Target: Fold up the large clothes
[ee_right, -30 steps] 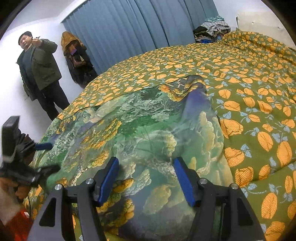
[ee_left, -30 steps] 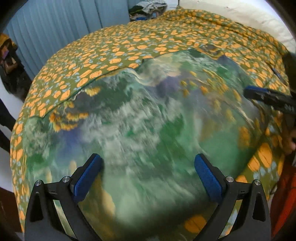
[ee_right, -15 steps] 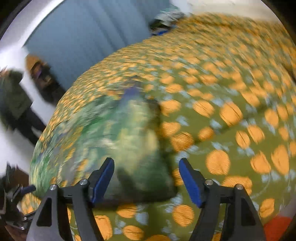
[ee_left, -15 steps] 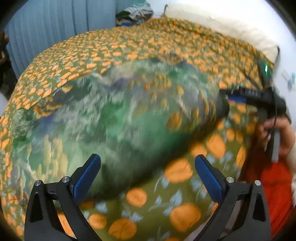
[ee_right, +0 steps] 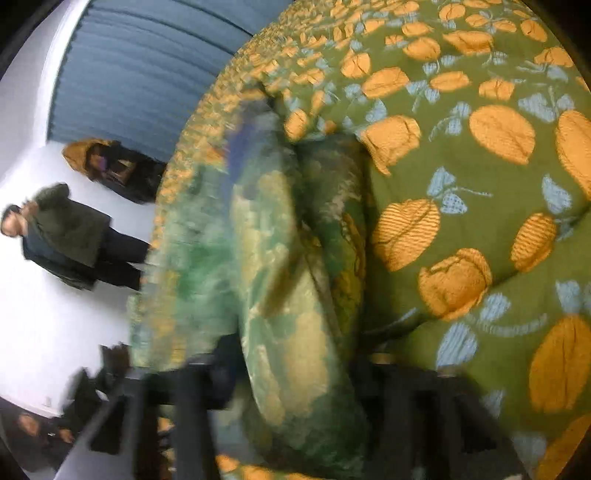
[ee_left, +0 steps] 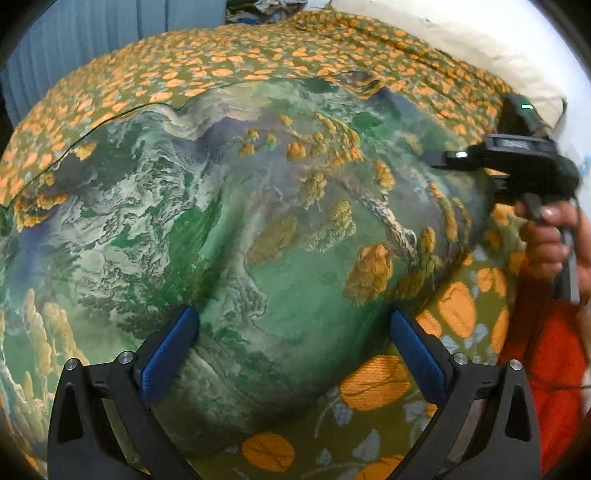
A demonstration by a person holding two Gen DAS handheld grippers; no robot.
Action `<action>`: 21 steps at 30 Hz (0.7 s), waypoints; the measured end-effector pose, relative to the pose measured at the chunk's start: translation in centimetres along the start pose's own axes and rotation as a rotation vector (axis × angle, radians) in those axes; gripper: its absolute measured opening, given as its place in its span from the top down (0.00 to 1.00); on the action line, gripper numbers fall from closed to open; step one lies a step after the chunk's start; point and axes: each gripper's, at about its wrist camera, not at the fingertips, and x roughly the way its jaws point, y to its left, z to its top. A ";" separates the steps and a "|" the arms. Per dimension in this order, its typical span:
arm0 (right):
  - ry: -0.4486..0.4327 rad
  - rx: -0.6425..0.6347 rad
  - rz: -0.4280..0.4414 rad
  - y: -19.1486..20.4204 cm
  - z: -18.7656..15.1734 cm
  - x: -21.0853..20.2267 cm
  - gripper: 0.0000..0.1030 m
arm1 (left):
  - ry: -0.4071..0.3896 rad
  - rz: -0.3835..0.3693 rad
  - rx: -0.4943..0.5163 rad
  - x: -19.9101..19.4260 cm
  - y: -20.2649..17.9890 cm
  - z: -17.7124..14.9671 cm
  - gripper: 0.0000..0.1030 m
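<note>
A large green garment (ee_left: 229, 229) printed with mountains and yellow trees lies spread on the bed. My left gripper (ee_left: 291, 350) is open and empty just above its near edge. My right gripper shows in the left wrist view (ee_left: 436, 158) at the garment's right edge, reaching in over it. In the blurred right wrist view the garment's edge (ee_right: 295, 314) bunches up in a fold that fills the gap between my right gripper's (ee_right: 295, 373) jaws, whose fingertips it hides.
The bed cover (ee_left: 229, 62) is olive with orange leaves. A white pillow (ee_left: 461, 40) lies at the head. Blue curtains (ee_right: 147, 66) hang behind. A person in a dark jacket (ee_right: 62, 236) stands by the white wall. Clothes are heaped at the far corner (ee_left: 266, 7).
My right gripper has rolled sideways and moved onto the garment's right edge, which now bunches between its jaws. My left gripper swung right, then settled over the near edge, still open.
</note>
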 end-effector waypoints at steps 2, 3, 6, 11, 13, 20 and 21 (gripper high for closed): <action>-0.052 -0.150 -0.062 4.7 -0.8 -1.9 0.74 | -0.020 -0.051 -0.095 -1.9 1.7 1.0 0.04; -0.078 -0.216 -0.093 7.2 -1.3 -2.6 0.74 | -0.043 -0.082 -0.153 -3.7 2.9 1.8 0.06; -0.140 -0.436 -0.220 14.8 -3.2 -3.2 0.74 | -0.116 -0.150 -0.218 -8.7 5.1 4.5 0.06; -0.166 -0.816 -0.403 25.2 -8.0 1.1 0.74 | -0.109 -0.286 -0.154 -14.8 5.1 9.5 0.05; -0.163 -0.946 -0.436 27.7 -10.5 2.9 0.74 | -0.052 -0.289 -0.127 -14.5 4.8 10.5 0.05; -0.202 -1.214 -0.555 30.7 -17.3 7.3 0.74 | 0.153 -0.112 -0.080 -9.6 5.1 11.1 0.05; -0.210 -1.241 -0.569 30.6 -17.4 7.7 0.74 | 0.166 -0.093 -0.091 -9.0 5.4 10.9 0.06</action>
